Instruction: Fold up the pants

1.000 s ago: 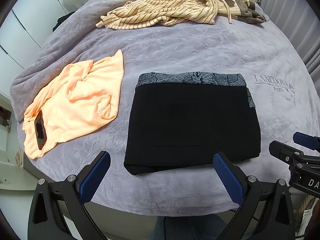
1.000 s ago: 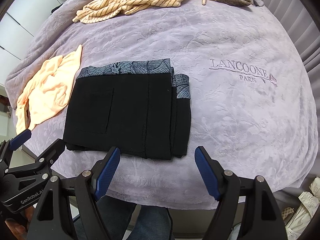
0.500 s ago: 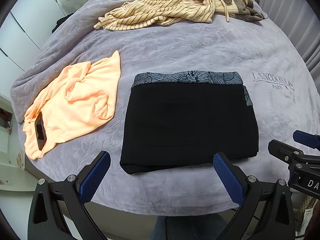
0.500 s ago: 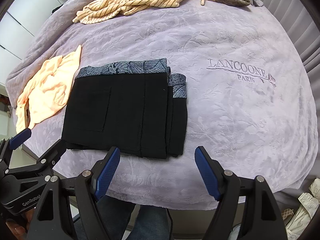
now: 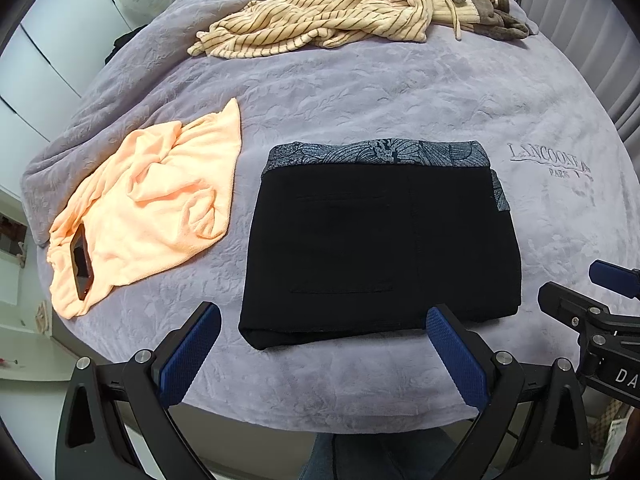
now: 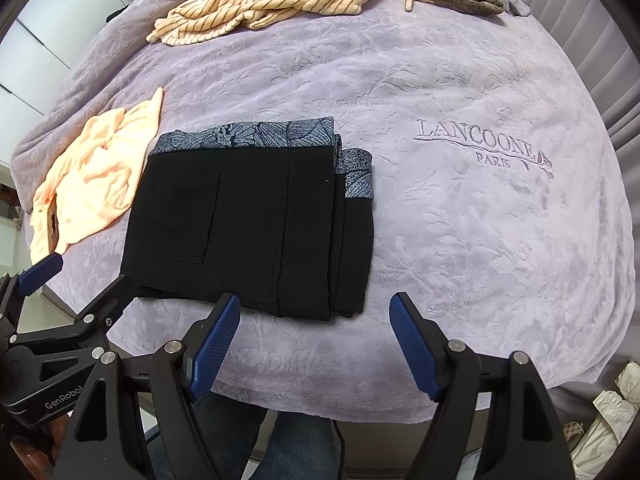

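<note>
**Folded black pants lie on lavender bed, both tools held clear**

A pair of black pants (image 5: 380, 248) with a blue-grey leaf-print waistband lies folded into a compact rectangle near the front edge of a bed (image 5: 360, 92) covered in a lavender embossed blanket stitched "LANCOONE PARIS". The left hand-held gripper (image 5: 324, 344) hangs above the bed's near edge, its blue-padded jaws spread wide with nothing between them, clear of the fabric. The right hand-held gripper (image 6: 316, 340) is likewise released and empty, poised over the blanket just in front of the pants' right-hand corner. To the left of the pants, close but apart, a crumpled peach garment (image 5: 148, 208) lies flat. At the far side of the bed sits a heap of cream striped clothing (image 5: 320, 20). Below the bed's edge, a person's jeans-clad legs (image 6: 288, 448) show.
</note>
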`<control>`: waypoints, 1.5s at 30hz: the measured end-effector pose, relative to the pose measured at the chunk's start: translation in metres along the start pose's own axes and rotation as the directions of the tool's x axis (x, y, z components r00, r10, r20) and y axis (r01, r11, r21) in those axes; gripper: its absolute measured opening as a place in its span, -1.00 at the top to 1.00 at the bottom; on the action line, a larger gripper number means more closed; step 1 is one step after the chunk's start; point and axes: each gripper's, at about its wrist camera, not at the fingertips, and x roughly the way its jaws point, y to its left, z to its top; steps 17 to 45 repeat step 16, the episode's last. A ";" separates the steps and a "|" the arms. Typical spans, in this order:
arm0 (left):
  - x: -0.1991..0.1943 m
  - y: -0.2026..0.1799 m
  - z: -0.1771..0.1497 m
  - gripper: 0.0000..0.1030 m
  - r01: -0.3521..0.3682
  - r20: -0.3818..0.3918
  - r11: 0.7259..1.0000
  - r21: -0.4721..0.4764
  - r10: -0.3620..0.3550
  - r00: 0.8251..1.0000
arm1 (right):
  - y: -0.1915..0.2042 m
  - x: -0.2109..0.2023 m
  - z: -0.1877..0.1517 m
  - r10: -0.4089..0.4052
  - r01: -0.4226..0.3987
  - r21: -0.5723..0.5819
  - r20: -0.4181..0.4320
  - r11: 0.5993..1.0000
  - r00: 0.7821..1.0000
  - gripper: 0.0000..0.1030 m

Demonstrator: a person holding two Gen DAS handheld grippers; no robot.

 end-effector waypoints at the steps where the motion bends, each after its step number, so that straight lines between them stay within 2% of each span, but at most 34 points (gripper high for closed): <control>1: 0.001 0.001 0.001 -1.00 0.001 -0.002 1.000 -0.001 -0.001 1.000 | 0.000 0.001 0.001 -0.001 0.001 -0.004 -0.002 1.000 1.000 -0.55; 11: 0.012 0.010 0.004 -1.00 0.017 -0.036 0.999 -0.039 -0.019 0.999 | 0.004 0.004 0.002 -0.007 0.007 -0.011 -0.013 1.000 1.000 -0.55; 16: 0.009 0.007 0.006 -1.00 0.031 -0.016 0.999 -0.012 -0.031 0.999 | 0.003 0.006 0.003 -0.008 0.008 -0.013 -0.017 1.000 1.000 -0.55; 45: 0.009 0.007 0.006 -1.00 0.031 -0.016 0.999 -0.012 -0.031 0.999 | 0.003 0.006 0.003 -0.008 0.008 -0.013 -0.017 1.000 1.000 -0.55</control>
